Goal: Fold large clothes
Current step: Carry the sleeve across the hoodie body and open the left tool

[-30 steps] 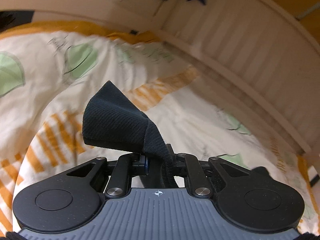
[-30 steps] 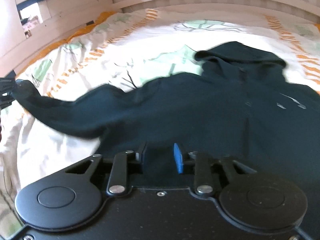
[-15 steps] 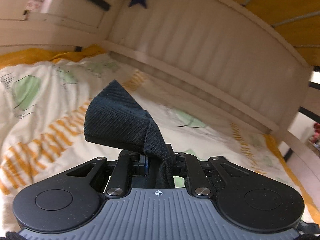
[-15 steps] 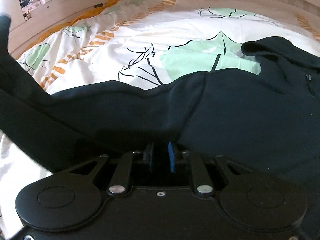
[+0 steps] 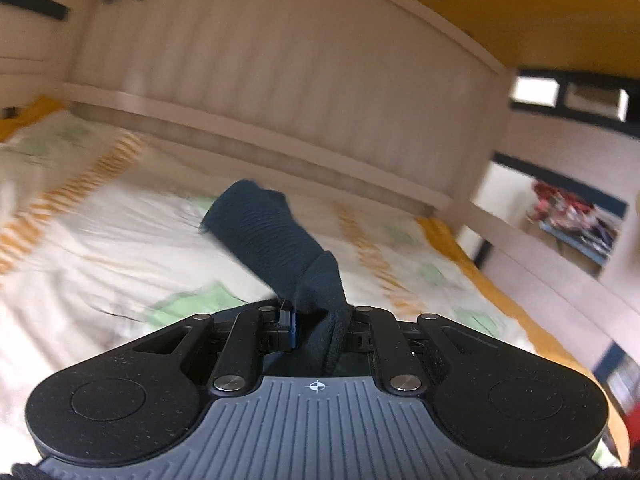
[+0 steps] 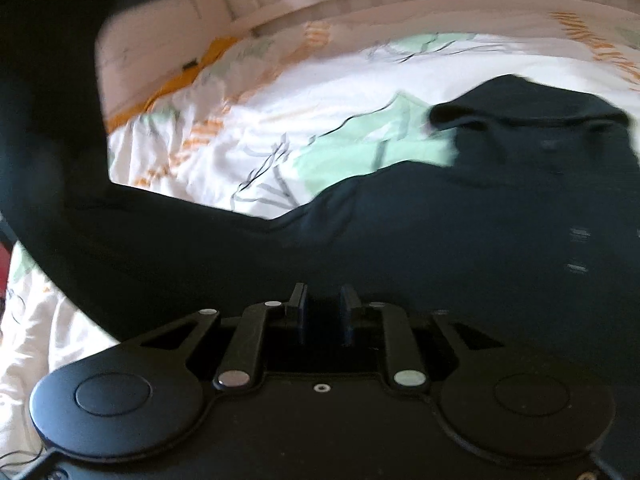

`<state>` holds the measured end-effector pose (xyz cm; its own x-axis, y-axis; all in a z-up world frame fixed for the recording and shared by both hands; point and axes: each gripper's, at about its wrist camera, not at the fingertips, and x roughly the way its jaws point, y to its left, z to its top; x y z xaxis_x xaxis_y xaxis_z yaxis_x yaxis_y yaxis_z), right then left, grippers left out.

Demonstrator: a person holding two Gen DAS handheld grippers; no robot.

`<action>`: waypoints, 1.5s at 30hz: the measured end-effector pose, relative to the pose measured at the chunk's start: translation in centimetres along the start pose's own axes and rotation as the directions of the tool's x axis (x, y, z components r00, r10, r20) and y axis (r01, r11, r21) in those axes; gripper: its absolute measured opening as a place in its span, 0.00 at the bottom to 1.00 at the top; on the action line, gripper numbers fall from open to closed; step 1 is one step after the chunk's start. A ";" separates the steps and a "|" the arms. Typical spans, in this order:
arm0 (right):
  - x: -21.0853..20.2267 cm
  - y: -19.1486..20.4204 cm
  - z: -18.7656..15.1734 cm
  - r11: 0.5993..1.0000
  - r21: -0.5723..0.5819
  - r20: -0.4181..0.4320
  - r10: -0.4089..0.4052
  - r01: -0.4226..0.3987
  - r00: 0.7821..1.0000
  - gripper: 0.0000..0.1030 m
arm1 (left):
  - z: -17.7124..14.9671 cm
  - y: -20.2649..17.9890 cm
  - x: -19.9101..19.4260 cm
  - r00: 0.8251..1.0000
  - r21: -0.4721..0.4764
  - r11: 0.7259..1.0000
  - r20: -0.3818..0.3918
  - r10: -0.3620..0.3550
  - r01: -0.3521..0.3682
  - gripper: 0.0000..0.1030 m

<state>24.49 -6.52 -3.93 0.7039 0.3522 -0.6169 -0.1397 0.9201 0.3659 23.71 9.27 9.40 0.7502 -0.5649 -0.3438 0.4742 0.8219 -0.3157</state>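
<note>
A dark navy hooded jacket (image 6: 460, 232) lies spread on the bed, its hood (image 6: 532, 108) toward the headboard. One sleeve (image 6: 52, 128) rises up at the left of the right wrist view. My left gripper (image 5: 316, 320) is shut on the ribbed cuff (image 5: 272, 248) of that sleeve and holds it up above the bed. My right gripper (image 6: 323, 312) sits low over the jacket body, its jaws a small gap apart with dark cloth under them; I cannot tell whether any cloth is between them.
The bed carries a white duvet (image 6: 304, 120) with green leaves and orange stripes. A cream slatted headboard (image 5: 304, 80) rises behind it, and a side rail (image 5: 560, 264) runs along the right. A shelf with clutter (image 5: 576, 220) stands beyond the rail.
My left gripper has swung right and upward with the cuff, lifting the sleeve. My right gripper's jaws, nearly closed half a second ago, now stand a little apart.
</note>
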 end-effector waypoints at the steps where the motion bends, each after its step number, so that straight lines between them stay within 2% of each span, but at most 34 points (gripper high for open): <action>1: -1.1 -1.2 -0.2 1.000 0.022 0.004 -0.009 0.009 1.000 0.29 | -0.7 -0.9 1.4 1.000 0.016 1.000 -0.016 -0.014 0.014 0.14; 6: -5.1 -6.4 -1.4 0.991 0.089 0.010 -0.106 0.105 0.994 0.31 | -5.1 -4.9 7.8 0.990 0.036 0.996 -0.119 -0.077 0.082 0.14; 10: -7.6 -10.4 -3.1 0.970 0.151 -0.011 -0.190 0.189 0.982 0.31 | -9.0 -6.9 12.0 0.979 0.054 0.996 -0.194 -0.061 0.073 0.15; 12: -8.5 -11.9 -3.9 0.958 0.181 -0.023 -0.220 0.221 0.975 0.32 | -11.2 -7.2 13.9 0.966 0.068 0.995 -0.254 -0.047 0.067 0.17; 15: -9.8 -13.8 -5.0 0.944 0.224 -0.022 -0.242 0.241 0.970 0.31 | -13.2 -7.6 15.3 0.945 0.096 0.993 -0.325 -0.029 0.063 0.25; 16: -10.2 -14.1 -5.1 0.941 0.234 -0.019 -0.245 0.243 0.969 0.31 | -13.3 -8.0 15.3 0.944 0.105 0.992 -0.329 -0.031 0.069 0.29; 18: -10.6 -14.5 -5.3 0.939 0.241 -0.010 -0.252 0.246 0.968 0.33 | -13.1 -8.7 14.8 0.941 0.126 0.988 -0.335 -0.047 0.094 0.44; 20: -10.9 -14.8 -5.2 0.937 0.245 0.002 -0.257 0.249 0.966 0.47 | -12.8 -9.5 13.5 0.943 0.162 0.978 -0.325 -0.070 0.129 0.75; 22: -11.1 -15.0 -4.8 0.936 0.251 0.011 -0.258 0.247 0.966 0.54 | -12.8 -10.2 12.1 0.949 0.212 0.963 -0.299 -0.099 0.167 0.80; 26: -11.2 -15.3 -4.7 0.929 0.257 0.013 -0.277 0.265 0.961 0.55 | -12.3 -10.7 9.0 0.963 0.285 0.941 -0.244 -0.114 0.183 0.88; 30: -11.7 -15.6 -4.9 0.926 0.263 0.020 -0.284 0.269 0.959 0.58 | -12.4 -8.5 6.8 0.971 0.264 0.954 -0.227 -0.079 0.140 0.91; 33: -12.0 -15.5 -4.7 0.933 0.257 0.043 -0.273 0.254 0.961 0.62 | -12.6 -5.7 6.1 0.975 0.261 0.965 -0.212 0.061 -0.004 0.91; 36: -11.6 -15.6 -4.1 0.945 0.246 0.070 -0.238 0.214 0.969 0.63 | -12.7 -2.3 6.2 0.959 0.203 0.973 -0.235 0.156 -0.109 0.91; 38: -11.0 -15.4 -3.6 0.953 0.231 0.081 -0.217 0.194 0.973 0.63 | -13.3 0.0 6.6 0.940 0.163 0.971 -0.264 0.216 -0.177 0.91; 39: -10.5 -15.4 -3.3 0.956 0.224 0.083 -0.210 0.187 0.974 0.63 | -13.8 1.1 7.2 0.922 0.148 0.966 -0.298 0.248 -0.212 0.91; 40: -10.2 -15.2 -3.2 0.958 0.220 0.083 -0.205 0.182 0.975 0.63 | -14.2 2.0 7.6 0.908 0.136 0.967 -0.337 0.250 -0.216 0.91; 41: -9.8 -15.2 -3.0 0.960 0.217 0.080 -0.198 0.177 0.977 0.63 | -14.7 2.6 7.9 0.904 0.130 0.971 -0.357 0.234 -0.200 0.91; 42: -9.2 -15.2 -2.7 0.961 0.215 0.075 -0.191 0.172 0.979 0.63 | -15.0 2.4 8.0 0.913 0.158 0.969 -0.336 0.232 -0.188 0.92; 45: -7.8 -15.1 -2.2 0.963 0.215 0.054 -0.178 0.162 0.983 0.63 | -15.2 1.2 8.4 0.909 0.226 0.955 -0.327 0.258 -0.190 0.93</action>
<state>19.58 -22.81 -6.22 0.7542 0.1731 -0.6334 0.1298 0.9063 0.4022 23.54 4.38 -7.27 0.6540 -0.3254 -0.6829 0.4146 0.9093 -0.0363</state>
